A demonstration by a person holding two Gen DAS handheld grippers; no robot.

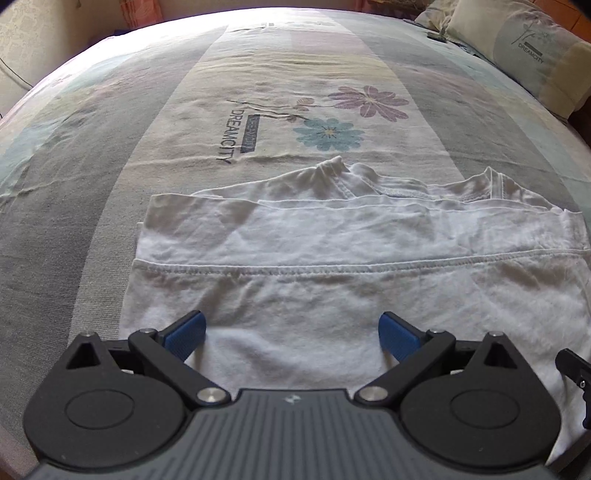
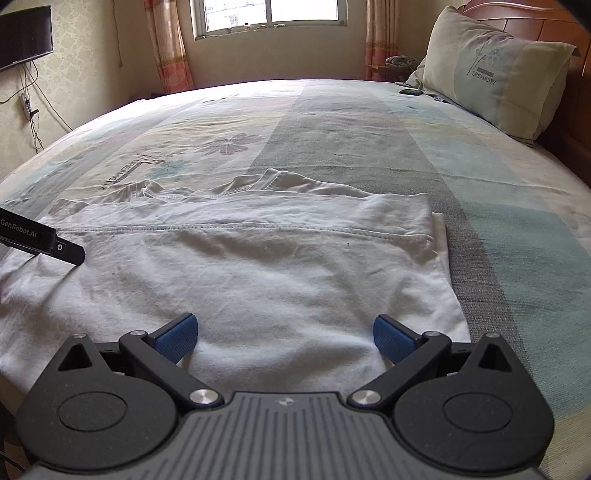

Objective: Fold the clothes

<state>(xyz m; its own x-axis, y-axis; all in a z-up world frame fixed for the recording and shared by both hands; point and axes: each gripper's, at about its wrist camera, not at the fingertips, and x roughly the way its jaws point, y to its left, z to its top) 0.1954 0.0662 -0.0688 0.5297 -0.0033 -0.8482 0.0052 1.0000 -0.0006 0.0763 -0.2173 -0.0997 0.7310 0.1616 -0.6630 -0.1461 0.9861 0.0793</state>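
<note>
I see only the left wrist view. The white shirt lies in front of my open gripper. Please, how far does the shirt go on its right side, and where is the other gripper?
Observer: The right wrist view shows the white shirt ending at a folded right edge, with bare bedsheet beyond it.
Operator: Is the right gripper holding cloth?
Observer: No. The right gripper is open, its blue fingers spread above the shirt's near part.
Operator: Anything behind the bed?
Observer: A window with curtains stands behind the far side of the bed.

Pillow [image 2: 495, 74] on floral bedsheet [image 1: 295, 122]
</note>
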